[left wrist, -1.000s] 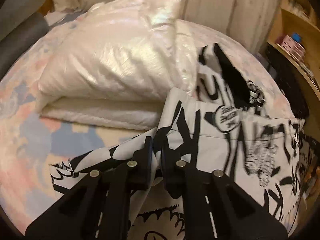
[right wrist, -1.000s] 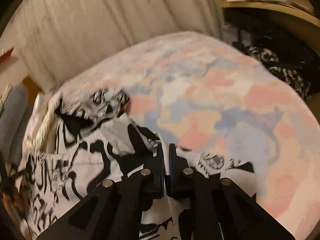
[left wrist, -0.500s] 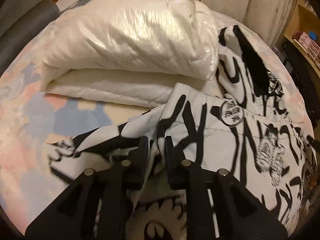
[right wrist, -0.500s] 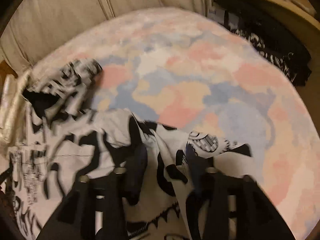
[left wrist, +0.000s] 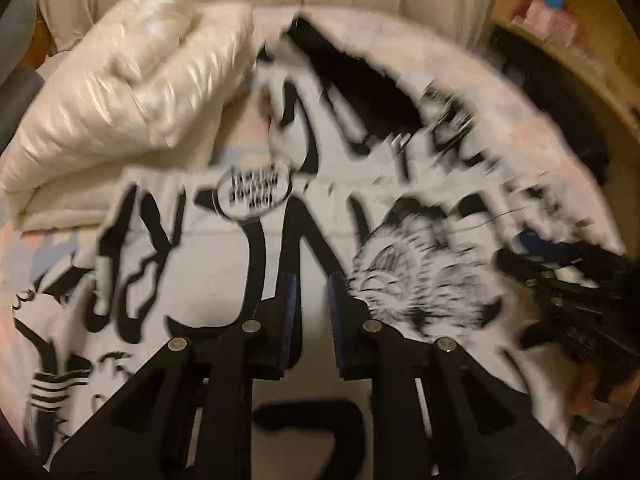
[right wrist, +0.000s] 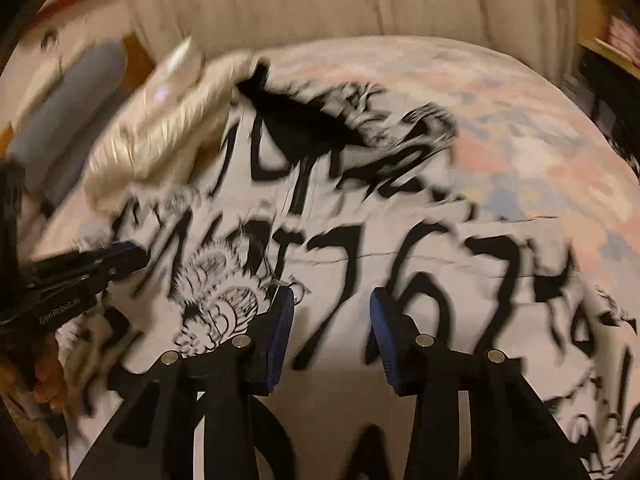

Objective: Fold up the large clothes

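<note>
Left wrist view: left tongs (left wrist: 313, 300) stand at a narrow gap w/ nothing between the pads; they hang over the black-and-white printed garment (left wrist: 224, 264), which lies spread on the bed (left wrist: 24, 248), its far end up against the cream bedding pile (left wrist: 120, 92). Right tongs show at the right edge, blurred. Risk, as I judge it: the frame is smeared, so the hand is moving fast; w/ no grip on the cloth, a fingertip could snag a fold and drag the layer out of square. The garment's far end touches the bedding pile, so a fold thrown that way may land on the pile and sit uneven. Vs 1 s ago: then these tongs were closed on a raised edge of the garment; now the edge is let go, cloth lies flatter, and the view is further over its middle.

Right wrist view: right tongs (right wrist: 332, 320) are moderately wide and closing, nothing between them, garment (right wrist: 400, 240) flat beneath. Left tongs (right wrist: 104, 260) come in from the left. Risk: closing over flat cloth may pinch one layer only, or two, giving a skewed fold. Vs 1 s ago: pinched shut on a garment corner then; released now, w/ far more print in view.
</note>
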